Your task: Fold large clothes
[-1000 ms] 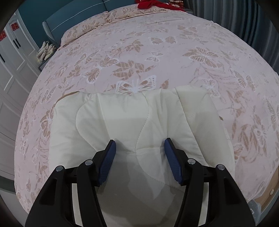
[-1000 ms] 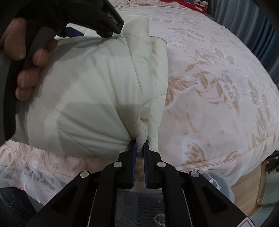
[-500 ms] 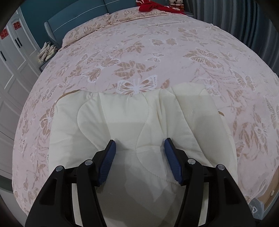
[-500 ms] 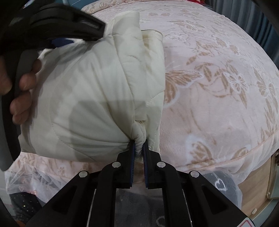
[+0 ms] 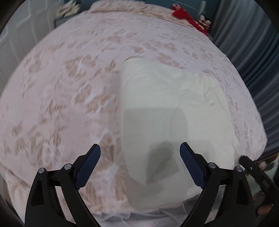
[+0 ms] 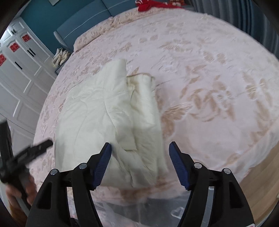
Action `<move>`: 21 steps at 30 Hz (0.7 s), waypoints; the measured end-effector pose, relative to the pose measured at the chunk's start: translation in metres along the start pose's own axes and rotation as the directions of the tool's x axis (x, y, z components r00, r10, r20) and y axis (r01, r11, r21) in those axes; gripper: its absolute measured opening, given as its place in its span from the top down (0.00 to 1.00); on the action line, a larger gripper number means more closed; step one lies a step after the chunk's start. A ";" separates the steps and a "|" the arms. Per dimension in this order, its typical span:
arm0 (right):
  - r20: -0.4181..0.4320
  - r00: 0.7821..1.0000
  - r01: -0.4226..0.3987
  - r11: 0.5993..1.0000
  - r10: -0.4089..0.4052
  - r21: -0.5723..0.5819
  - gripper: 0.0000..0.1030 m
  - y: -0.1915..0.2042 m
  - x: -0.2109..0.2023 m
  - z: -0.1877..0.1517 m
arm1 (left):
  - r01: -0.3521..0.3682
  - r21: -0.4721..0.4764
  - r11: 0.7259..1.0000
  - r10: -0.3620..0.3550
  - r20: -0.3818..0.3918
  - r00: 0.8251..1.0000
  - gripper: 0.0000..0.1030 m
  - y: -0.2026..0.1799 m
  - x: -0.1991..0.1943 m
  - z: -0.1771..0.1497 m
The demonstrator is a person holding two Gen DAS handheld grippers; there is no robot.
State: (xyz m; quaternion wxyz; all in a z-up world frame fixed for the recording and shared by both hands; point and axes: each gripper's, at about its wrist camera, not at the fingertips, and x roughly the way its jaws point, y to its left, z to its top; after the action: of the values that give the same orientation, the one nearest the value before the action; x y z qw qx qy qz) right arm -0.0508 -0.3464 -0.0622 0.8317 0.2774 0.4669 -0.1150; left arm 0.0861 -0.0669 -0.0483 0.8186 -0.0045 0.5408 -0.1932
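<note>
Tongs, both left (image 5: 140, 157) and right (image 6: 140, 155), hung spread and empty above the folded cream jacket (image 6: 111, 122) near the bed's (image 6: 218, 73) front edge; folding looked finished, perhaps needing smoothing.

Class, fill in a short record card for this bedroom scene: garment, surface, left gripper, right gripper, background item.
garment: cream quilted jacket, folded into a bundle, lying on the bed
surface: pink butterfly-print bedspread
left gripper: open, holding nothing
right gripper: open, above the jacket's near edge
background item: red cloth at the bed's far end
</note>
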 end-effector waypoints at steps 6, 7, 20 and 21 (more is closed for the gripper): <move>-0.072 0.997 -0.027 0.997 0.031 0.068 0.18 -0.003 0.043 -0.005 | 0.187 -0.119 0.975 -0.197 -0.077 0.978 0.11 0.030 0.026 -0.021; -0.075 0.996 -0.031 0.996 0.037 0.086 0.17 -0.006 0.047 -0.007 | 0.219 -0.124 0.968 -0.230 -0.082 0.970 0.10 0.029 0.031 -0.022; -0.137 0.979 -0.130 0.980 0.151 0.148 0.46 -0.005 0.071 -0.006 | 0.218 0.010 0.976 -0.216 -0.109 0.970 0.30 -0.017 0.043 -0.026; -0.136 0.981 -0.123 0.984 0.140 0.126 0.53 0.001 0.068 -0.005 | 0.209 0.039 0.977 -0.204 -0.101 0.974 0.36 -0.022 0.038 -0.025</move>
State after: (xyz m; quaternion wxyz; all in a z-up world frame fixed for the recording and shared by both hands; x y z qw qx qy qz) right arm -0.0178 -0.3383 -0.1210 0.7838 0.3637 0.4990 -0.0666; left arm 0.0700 -0.0939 -0.0873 0.7670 -0.0314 0.5712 -0.2906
